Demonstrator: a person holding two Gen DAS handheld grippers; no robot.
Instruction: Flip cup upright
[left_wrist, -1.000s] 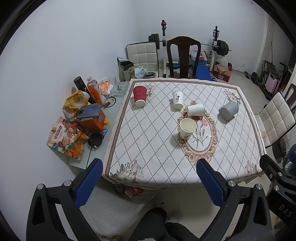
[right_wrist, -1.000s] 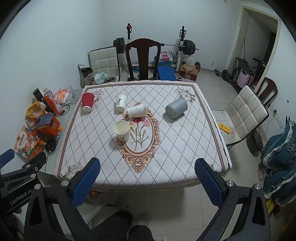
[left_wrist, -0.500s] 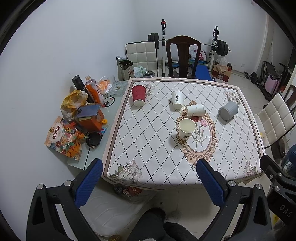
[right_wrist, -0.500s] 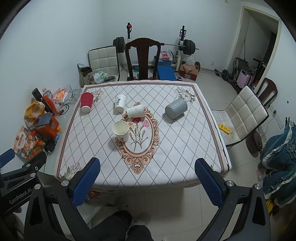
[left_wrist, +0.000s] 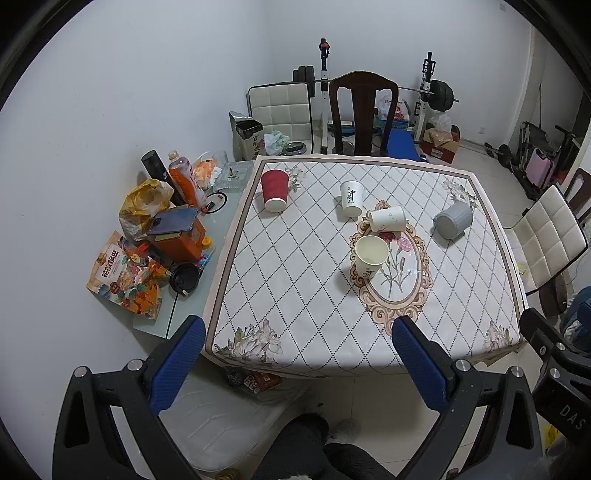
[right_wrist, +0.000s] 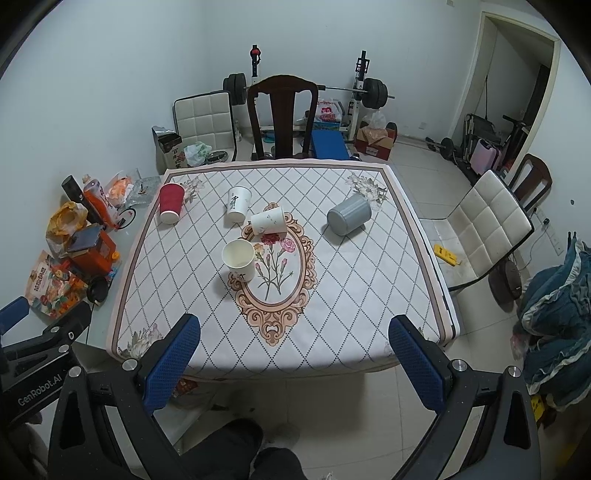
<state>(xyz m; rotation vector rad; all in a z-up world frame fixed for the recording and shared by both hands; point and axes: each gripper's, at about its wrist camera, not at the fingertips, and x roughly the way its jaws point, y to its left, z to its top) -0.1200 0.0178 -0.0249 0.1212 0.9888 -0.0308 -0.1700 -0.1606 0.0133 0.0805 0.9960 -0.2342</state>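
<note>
Five cups sit on the table (right_wrist: 388, 295), on its diamond-pattern cloth. Lying on their sides: the white floral cup (right_wrist: 269, 220) (left_wrist: 388, 218) at the far rim of the cloth's oval medallion, mouth to the right, and the grey cup (right_wrist: 349, 214) (left_wrist: 453, 220) toward the right edge, base toward the cameras. The cream cup (right_wrist: 240, 259) (left_wrist: 370, 255) stands mouth-up on the medallion's left rim, just in front of the floral one. Behind it, the white cup with black script (right_wrist: 238, 204) (left_wrist: 351, 198) is mouth-down, as is the red cup (right_wrist: 171, 202) (left_wrist: 274, 190) near the far left corner.

Left gripper (left_wrist: 295, 365): jaws spread wide, blue pads well apart, nothing between them, held off the near edge of the table. Right gripper (right_wrist: 293, 367): same, wide apart and empty, also short of the table edge. Neither touches any cup.

Left of the table, a low side surface carries a snack bag (left_wrist: 123, 275), an orange box (left_wrist: 181, 240), a yellow bag and bottles. Dark wooden chair (right_wrist: 282, 114) at the far side.

Hard to read: the script on the cups, and whether the floral cup touches the script cup. Each gripper's body is cut off by the frame's lower edge.
</note>
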